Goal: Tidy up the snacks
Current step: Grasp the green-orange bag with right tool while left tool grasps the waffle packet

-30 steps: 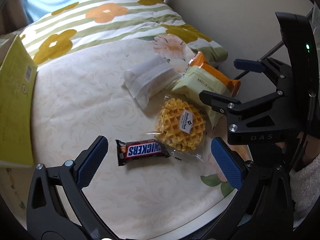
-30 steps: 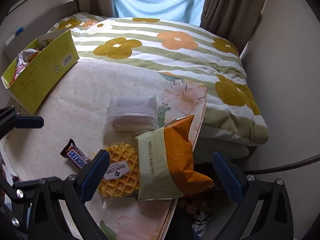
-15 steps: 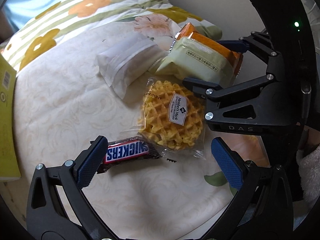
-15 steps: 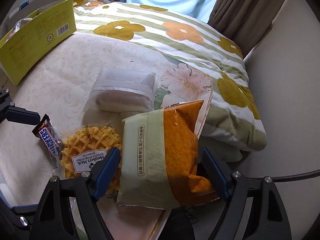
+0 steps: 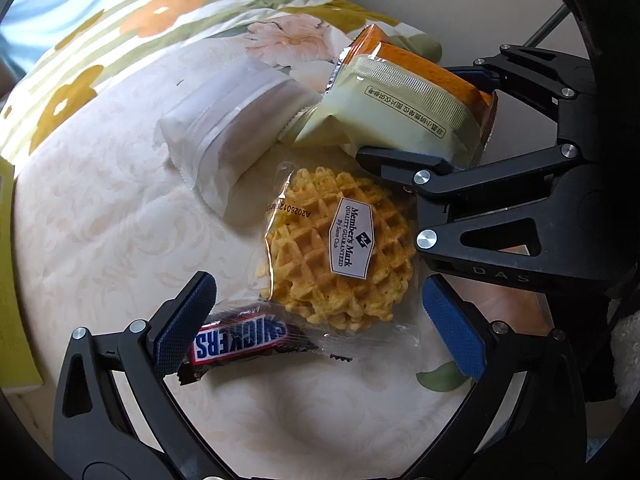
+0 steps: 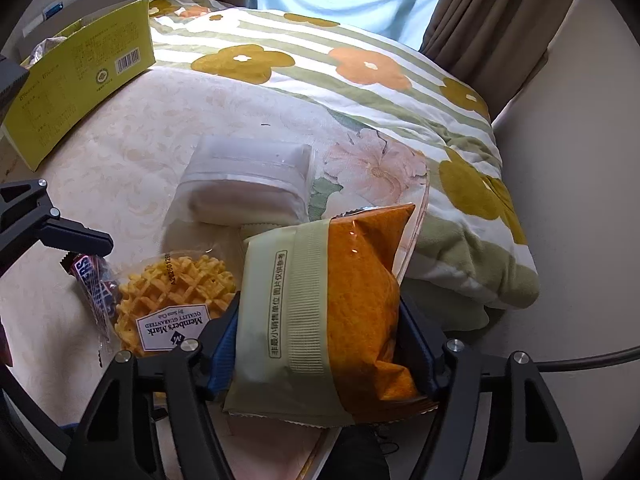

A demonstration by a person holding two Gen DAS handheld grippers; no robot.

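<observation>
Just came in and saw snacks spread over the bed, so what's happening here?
A person with a gripper in each hand is sorting packaged snacks on a bed. The right gripper is closing its jaws around the green-and-orange snack bag, which sits between the pads. The left gripper hangs open over the Snickers bar and the wrapped waffle, gripping neither. A white packet lies untouched behind them, and a yellow-green box stands further back.
</observation>
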